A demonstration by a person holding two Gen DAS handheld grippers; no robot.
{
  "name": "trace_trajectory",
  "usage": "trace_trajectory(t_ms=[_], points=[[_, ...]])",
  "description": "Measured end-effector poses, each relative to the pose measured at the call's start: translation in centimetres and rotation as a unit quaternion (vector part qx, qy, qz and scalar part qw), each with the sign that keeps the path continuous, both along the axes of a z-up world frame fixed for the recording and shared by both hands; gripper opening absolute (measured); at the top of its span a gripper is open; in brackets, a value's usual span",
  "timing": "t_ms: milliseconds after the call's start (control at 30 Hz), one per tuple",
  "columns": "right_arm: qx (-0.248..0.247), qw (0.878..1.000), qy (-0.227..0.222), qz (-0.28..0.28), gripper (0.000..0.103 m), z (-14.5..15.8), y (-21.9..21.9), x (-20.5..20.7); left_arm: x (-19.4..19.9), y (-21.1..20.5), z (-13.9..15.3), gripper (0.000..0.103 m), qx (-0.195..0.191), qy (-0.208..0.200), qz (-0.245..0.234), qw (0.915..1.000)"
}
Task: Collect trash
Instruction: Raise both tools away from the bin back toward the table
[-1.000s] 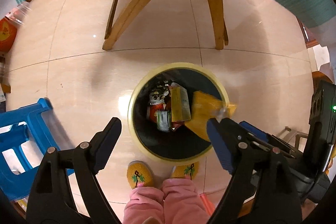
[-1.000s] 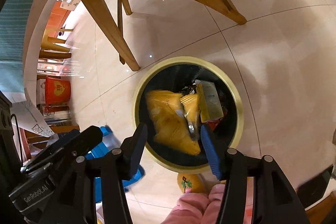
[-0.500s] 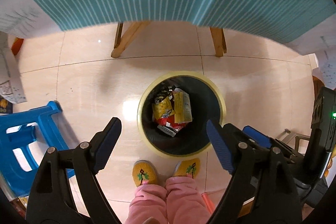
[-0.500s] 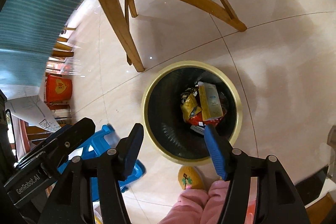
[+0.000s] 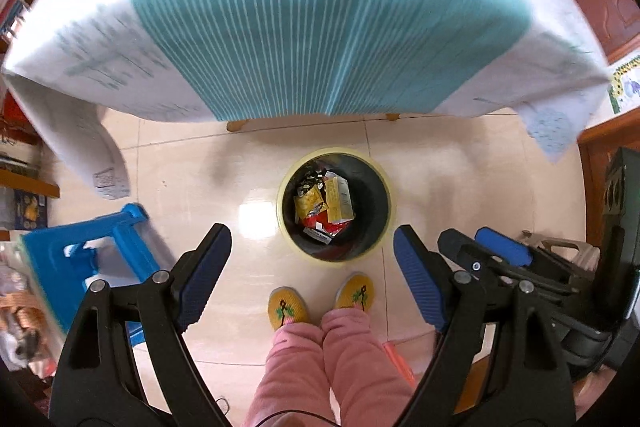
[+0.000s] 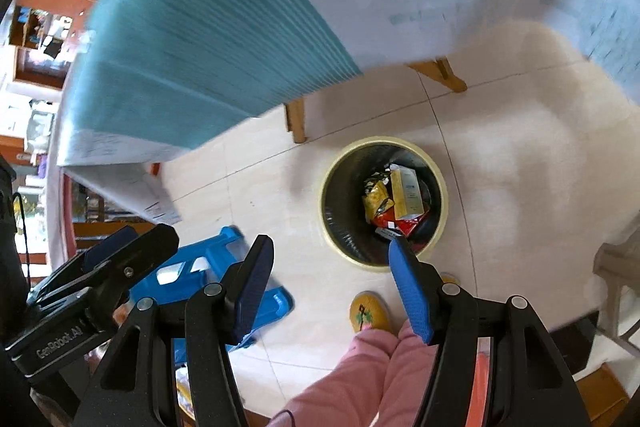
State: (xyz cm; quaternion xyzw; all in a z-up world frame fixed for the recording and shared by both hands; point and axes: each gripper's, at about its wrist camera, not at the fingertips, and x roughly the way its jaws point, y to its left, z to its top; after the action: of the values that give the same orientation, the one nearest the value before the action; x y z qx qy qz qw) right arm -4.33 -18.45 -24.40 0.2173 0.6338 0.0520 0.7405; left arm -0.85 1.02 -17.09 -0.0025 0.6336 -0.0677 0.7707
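A round bin with a yellow rim [image 5: 389, 187] [image 6: 327, 227] stands on the tiled floor below me. Inside lie several wrappers: a yellow packet [image 5: 309, 201] [image 6: 376, 201], a pale yellow carton [image 5: 340, 203] [image 6: 407, 193] and red wrappers [image 5: 326, 227] [image 6: 406, 226]. My left gripper [image 5: 312, 267] is open and empty, high above the bin. My right gripper [image 6: 332, 285] is open and empty too, also high above the floor. The right gripper also shows at the right of the left wrist view [image 5: 484, 255].
A table with a teal striped cloth [image 5: 320, 19] [image 6: 192, 67] and white papers fills the upper view; its wooden legs [image 6: 296, 119] stand behind the bin. A blue plastic stool [image 5: 80, 259] [image 6: 200, 279] is at the left. The person's yellow slippers [image 5: 288, 307] and pink trousers [image 5: 332, 359] are just before the bin.
The yellow packet fell from the right gripper into the bin. Both grippers have risen well above the bin, so the tabletop has come into view.
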Motion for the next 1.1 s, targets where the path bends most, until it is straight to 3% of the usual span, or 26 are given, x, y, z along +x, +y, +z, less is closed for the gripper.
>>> trace_trajectory(t_ms=[233, 467, 867, 1100], points=[[-0.005, 0.998, -0.037, 0.042, 0.061, 10.0, 0.6, -1.4, -1.6, 0.6, 8.9, 0.081, 0.009, -0.038, -0.008, 0.9992], [0.001, 0.993, -0.090, 0.079, 0.061, 17.7, 1.0, -1.8, -1.5, 1.4, 16.4, 0.081, 0.019, -0.090, 0.010, 0.9957], [-0.004, 0.969, -0.211, 0.125, 0.061, 28.5, 0.3, 2.3, 0.0, 1.1, 24.8, 0.081, 0.045, -0.182, 0.041, 0.9815], [-0.020, 0.955, -0.255, 0.153, 0.061, 31.4, 1.4, 5.7, 1.0, 1.2, 27.1, 0.081, 0.051, -0.209, 0.065, 0.9744]])
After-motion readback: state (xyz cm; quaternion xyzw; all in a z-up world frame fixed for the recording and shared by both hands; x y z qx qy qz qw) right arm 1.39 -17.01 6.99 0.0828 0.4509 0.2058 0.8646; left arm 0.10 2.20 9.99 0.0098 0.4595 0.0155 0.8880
